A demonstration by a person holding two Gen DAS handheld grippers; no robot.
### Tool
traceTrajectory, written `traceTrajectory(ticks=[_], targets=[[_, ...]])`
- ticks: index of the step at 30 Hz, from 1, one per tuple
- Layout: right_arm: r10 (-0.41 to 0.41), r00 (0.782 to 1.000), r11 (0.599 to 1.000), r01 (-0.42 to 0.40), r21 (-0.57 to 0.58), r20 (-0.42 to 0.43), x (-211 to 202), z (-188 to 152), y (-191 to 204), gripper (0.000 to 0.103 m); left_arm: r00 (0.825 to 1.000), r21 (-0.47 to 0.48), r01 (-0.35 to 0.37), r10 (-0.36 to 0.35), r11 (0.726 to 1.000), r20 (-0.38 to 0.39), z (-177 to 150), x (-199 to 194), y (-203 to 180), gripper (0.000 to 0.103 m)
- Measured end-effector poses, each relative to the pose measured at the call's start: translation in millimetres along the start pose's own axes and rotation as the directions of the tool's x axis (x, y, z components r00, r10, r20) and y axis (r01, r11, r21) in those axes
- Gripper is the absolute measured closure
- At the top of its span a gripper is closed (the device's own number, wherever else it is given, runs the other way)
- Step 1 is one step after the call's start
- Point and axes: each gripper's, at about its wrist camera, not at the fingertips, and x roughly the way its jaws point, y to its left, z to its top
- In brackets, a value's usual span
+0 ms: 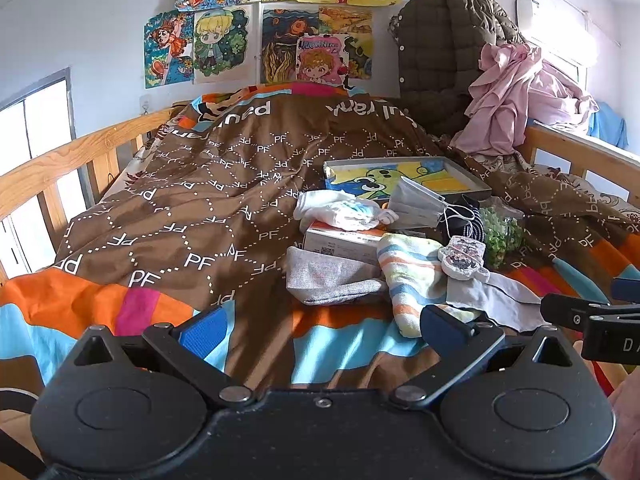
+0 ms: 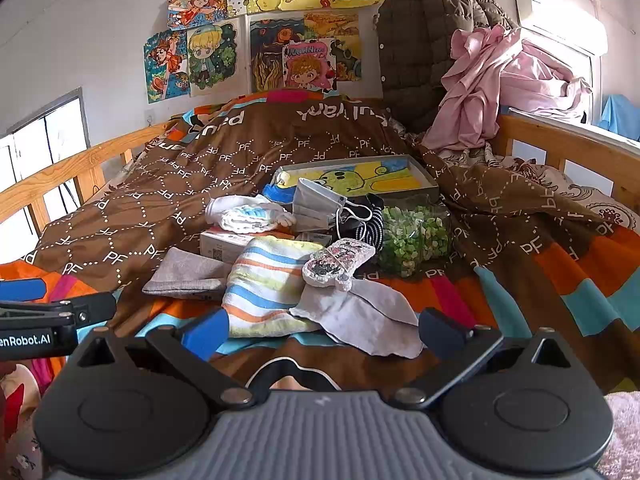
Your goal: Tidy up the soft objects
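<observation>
Blue-padded fingers on both units are spread wide, nothing held: left gripper [image 1: 324, 328] and right gripper [image 2: 324, 330] hover low over the quilt [image 1: 192, 208], short of the pile.

Just ahead of the right fingers: grey cloth [image 2: 360, 316], touching the striped towel [image 2: 268, 284], with a patterned plush piece [image 2: 340, 260] on top of both. Pull either and the plush rolls off.

Ahead of the left fingers: grey pouch [image 1: 332, 276] against a box [image 1: 340, 240]. White socks [image 1: 340, 210] sit on that box; dragging could tip them.

Further out: face mask [image 2: 316, 204], loops possibly tangled with a striped item. Green bag's [image 2: 414, 238] contents unclear. Framed picture [image 2: 360, 178] partly buried.
</observation>
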Motion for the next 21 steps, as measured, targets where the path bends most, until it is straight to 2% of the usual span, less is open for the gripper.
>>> traceTrajectory(ticks=[21], targets=[[0.001,1.000,1.000,-0.001,0.000,0.000,-1.7,0.3,-0.6,0.000,1.000,0.004,-0.001,0.001,1.000,0.001,-0.6,-0.6,-0.7,0.001]])
